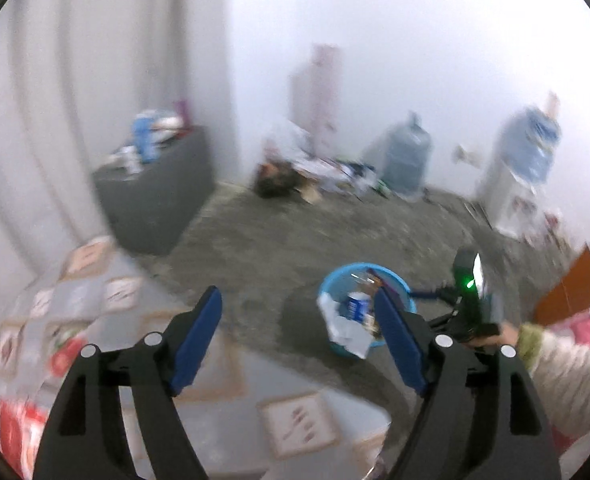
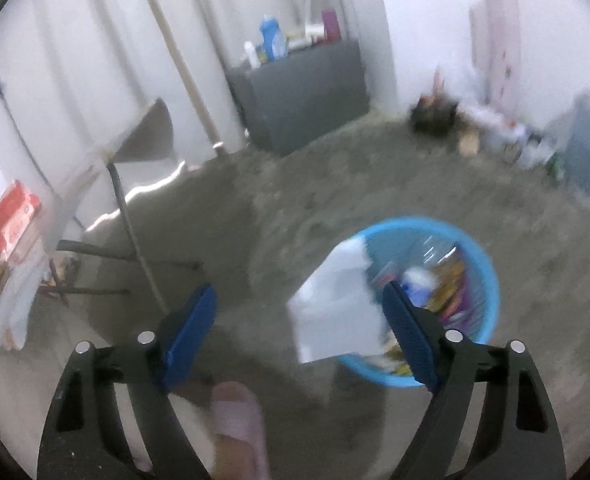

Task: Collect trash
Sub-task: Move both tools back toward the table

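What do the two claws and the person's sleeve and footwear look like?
Both the left claw and the right claw have black, cut-out arms with silver pivot pins and blue ribbed pads. The left view shows the other tool's black body with a green light, a fuzzy beige patterned sleeve behind it. A pink slipper is worn.

Both grippers same build: left gripper [image 1: 297,334] and right gripper [image 2: 301,330] have black plastic arms with triangular cutouts, two silver round pivot pins per side, and blue ribbed pads on the fingers [image 1: 197,336]. From the left view, the right unit's body is black with a lit green LED and a pale screen-like face. Sleeve [image 1: 563,372] is fuzzy cream knit with a greenish cuff. Pink slipper [image 2: 239,420] on the foot.
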Demonstrator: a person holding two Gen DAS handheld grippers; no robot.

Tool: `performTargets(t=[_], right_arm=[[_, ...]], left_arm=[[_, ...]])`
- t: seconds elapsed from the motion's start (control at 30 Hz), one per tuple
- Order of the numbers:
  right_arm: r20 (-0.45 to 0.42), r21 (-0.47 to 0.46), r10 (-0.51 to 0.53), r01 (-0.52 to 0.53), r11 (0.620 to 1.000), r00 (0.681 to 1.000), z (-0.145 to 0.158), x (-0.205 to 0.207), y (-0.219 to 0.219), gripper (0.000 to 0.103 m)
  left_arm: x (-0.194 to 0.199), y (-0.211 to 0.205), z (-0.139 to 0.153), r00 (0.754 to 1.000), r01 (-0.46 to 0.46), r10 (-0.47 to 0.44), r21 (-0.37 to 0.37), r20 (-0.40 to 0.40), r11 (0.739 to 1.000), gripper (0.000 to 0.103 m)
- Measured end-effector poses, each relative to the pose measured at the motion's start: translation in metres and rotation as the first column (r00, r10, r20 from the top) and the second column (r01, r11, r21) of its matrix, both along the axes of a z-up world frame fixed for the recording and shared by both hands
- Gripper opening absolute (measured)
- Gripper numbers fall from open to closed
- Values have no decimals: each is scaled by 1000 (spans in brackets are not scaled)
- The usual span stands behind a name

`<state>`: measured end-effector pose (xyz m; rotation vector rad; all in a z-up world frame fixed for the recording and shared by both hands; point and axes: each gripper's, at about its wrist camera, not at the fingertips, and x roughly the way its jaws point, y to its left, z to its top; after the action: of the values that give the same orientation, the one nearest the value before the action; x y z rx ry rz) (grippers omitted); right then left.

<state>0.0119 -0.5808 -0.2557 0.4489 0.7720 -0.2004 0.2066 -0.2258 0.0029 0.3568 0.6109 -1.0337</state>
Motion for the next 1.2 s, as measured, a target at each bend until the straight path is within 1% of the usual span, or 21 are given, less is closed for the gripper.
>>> performTargets(t=[0.07, 0.1, 0.17, 0.2, 0.27, 0.3, 0.37, 0.43, 0.47, 0.53, 0.6, 0.67, 0.7, 0.73, 0.83, 0.93, 1.03, 1.07, 1.13, 1.17, 1.2], right_arm=[[-45, 70, -27, 30, 997, 999, -22, 17, -9, 72], [-88, 124, -46, 57, 991, 995, -39, 29, -17, 71], [-147, 174, -55, 80, 982, 988, -62, 47, -25, 68], [-168, 180, -54, 84, 980, 984, -71, 53, -26, 68], [-223, 185, -49, 91, 978, 974, -92, 68, -27, 65], [-255, 190, -55, 106, 976, 965, -104, 75, -30, 61], [-290, 209, -76, 140, 968, 954, -120, 81, -35, 54], [-316, 221, -98, 174, 960, 944, -130, 83, -40, 41], [-325, 229, -109, 190, 955, 940, -135, 83, -42, 38], [-332, 244, -123, 212, 946, 935, -140, 81, -46, 23], [-337, 261, -128, 223, 939, 933, -144, 79, -48, 18], [-325, 268, -123, 217, 939, 937, -143, 75, -48, 13], [-327, 264, -120, 213, 941, 937, -140, 74, -47, 5], [-327, 256, -116, 206, 944, 938, -139, 74, -46, 2], [-295, 250, -123, 201, 947, 948, -130, 68, -47, 0], [-274, 215, -191, 254, 943, 942, -118, 57, -60, 0], [-273, 148, -302, 351, 925, 913, -109, 40, -83, 0], [-280, 125, -345, 390, 912, 896, -107, 34, -92, 0], [-300, 105, -399, 445, 889, 867, -106, 23, -105, 0], [-317, 102, -408, 459, 883, 856, -108, 18, -111, 2], [-336, 100, -411, 466, 879, 848, -110, 16, -114, 8]], left_arm=[[8, 41, 7, 996, -87, 88, -32, 12, 996, 79], [12, 62, 10, 990, -137, 138, -43, 21, 990, 80], [17, 92, 14, 977, -210, 212, -57, 33, 976, 81], [22, 116, 15, 962, -268, 271, -66, 38, 961, 81], [27, 148, 15, 937, -343, 347, -84, 36, 936, 82], [31, 162, 15, 925, -375, 379, -90, 30, 923, 82], [33, 184, 14, 902, -427, 431, -98, 20, 899, 83], [34, 200, 13, 887, -459, 462, -103, 6, 882, 83], [35, 208, 11, 876, -479, 482, -102, -4, 872, 83], [37, 217, 9, 866, -498, 499, -101, -13, 861, 83], [39, 225, 7, 858, -512, 514, -96, -10, 853, 83], [40, 225, 5, 855, -517, 518, -97, -10, 851, 83], [41, 227, 5, 854, -518, 520, -102, -14, 849, 83], [41, 225, 5, 855, -517, 518, -104, -17, 850, 83], [42, 222, 4, 854, -518, 519, -99, -13, 850, 83], [40, 223, 5, 855, -516, 518, -100, -6, 851, 83], [38, 224, 6, 854, -517, 521, -97, 12, 850, 83], [38, 225, 5, 851, -521, 524, -92, 18, 849, 83], [38, 227, 5, 848, -526, 530, -93, 17, 845, 83], [38, 228, 5, 847, -528, 531, -94, 15, 844, 83], [38, 230, 5, 844, -532, 536, -96, 14, 841, 83]])
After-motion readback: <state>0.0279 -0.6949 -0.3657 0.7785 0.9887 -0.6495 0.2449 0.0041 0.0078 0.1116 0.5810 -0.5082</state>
